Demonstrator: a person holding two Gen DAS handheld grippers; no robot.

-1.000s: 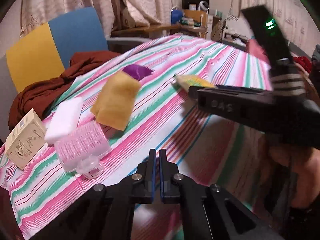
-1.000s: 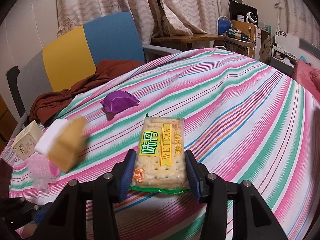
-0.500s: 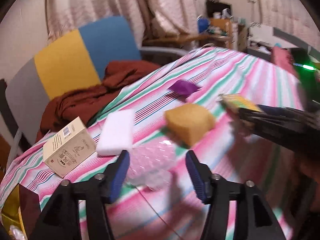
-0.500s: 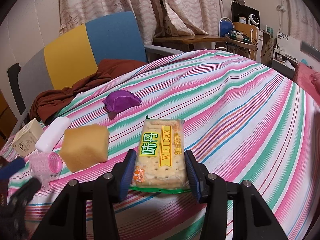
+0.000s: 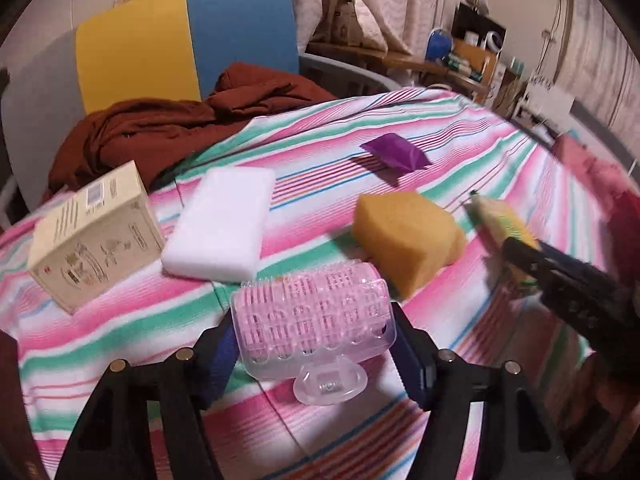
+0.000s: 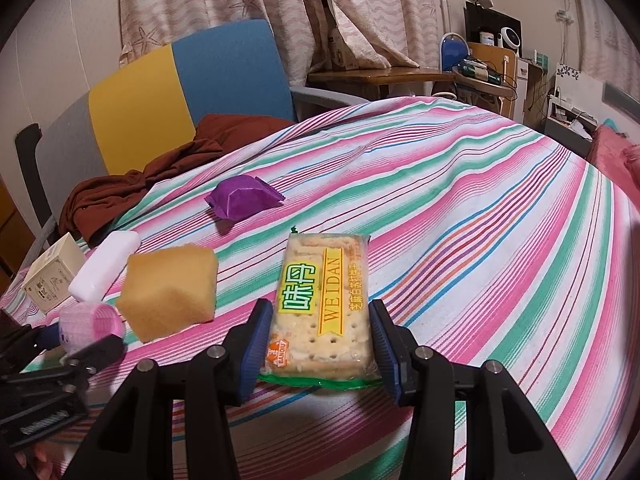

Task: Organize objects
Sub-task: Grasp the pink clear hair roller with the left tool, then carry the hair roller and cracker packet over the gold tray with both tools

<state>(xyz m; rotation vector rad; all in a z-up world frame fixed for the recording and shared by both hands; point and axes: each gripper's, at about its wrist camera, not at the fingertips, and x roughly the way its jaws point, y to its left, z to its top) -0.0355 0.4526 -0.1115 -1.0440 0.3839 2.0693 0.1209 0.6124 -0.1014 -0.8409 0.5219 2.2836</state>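
Note:
My left gripper (image 5: 312,350) is open, its jaws on either side of a pink hair roller (image 5: 314,320) that lies on the striped cloth; whether they touch it I cannot tell. Beyond it lie a yellow sponge (image 5: 404,236), a white foam block (image 5: 220,226), a beige box (image 5: 94,236) and a purple packet (image 5: 394,154). My right gripper (image 6: 320,344) is shut on a cracker pack (image 6: 320,308) just above the cloth. The right wrist view also shows the sponge (image 6: 170,286), the roller (image 6: 88,324) and the purple packet (image 6: 240,200).
The striped cloth (image 6: 480,220) covers a rounded table. A yellow and blue chair (image 5: 180,36) with brown clothing (image 5: 180,128) stands behind it. A wooden desk (image 6: 400,78) with clutter is at the back right.
My left gripper opened, swung left and came down around the pink roller. The sponge came to rest beside the roller. My right gripper held still with the cracker pack.

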